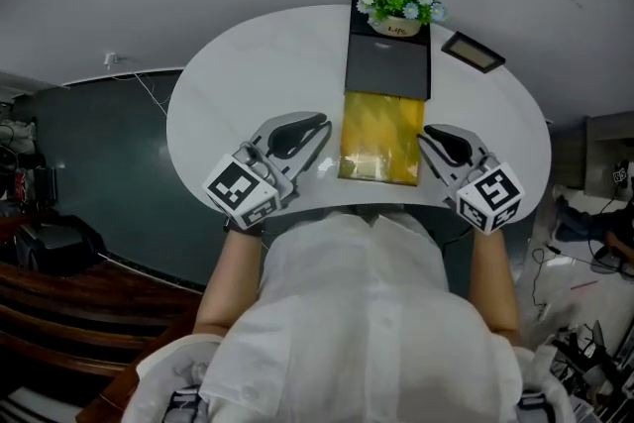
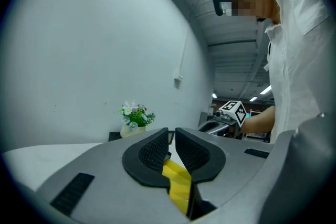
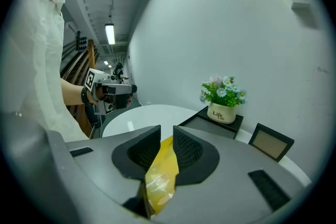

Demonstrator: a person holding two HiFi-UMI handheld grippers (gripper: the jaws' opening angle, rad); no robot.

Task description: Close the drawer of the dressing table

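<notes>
A person in a white shirt stands at the near edge of a white, half-round tabletop, seen from above, with a pair of tongs in each hand. At the middle of the far edge sits a flat black box with a small pot of flowers on top; a small dark picture frame lies near the far right edge. A glossy yellow drawer appears to be pulled out of the box towards the near edge.

The left gripper rests just beside the drawer's left side and the right gripper just beside its right side. Each has its jaws a narrow slit apart, pinching nothing; the yellow shows only beyond the tips.

The closing push seems not yet begun: the drawer still stands well out. The next move likely calls for setting the tips against the drawer's near end and sliding it straight back into the box, evenly from both sides, without shifting the box or the flowers.
</notes>
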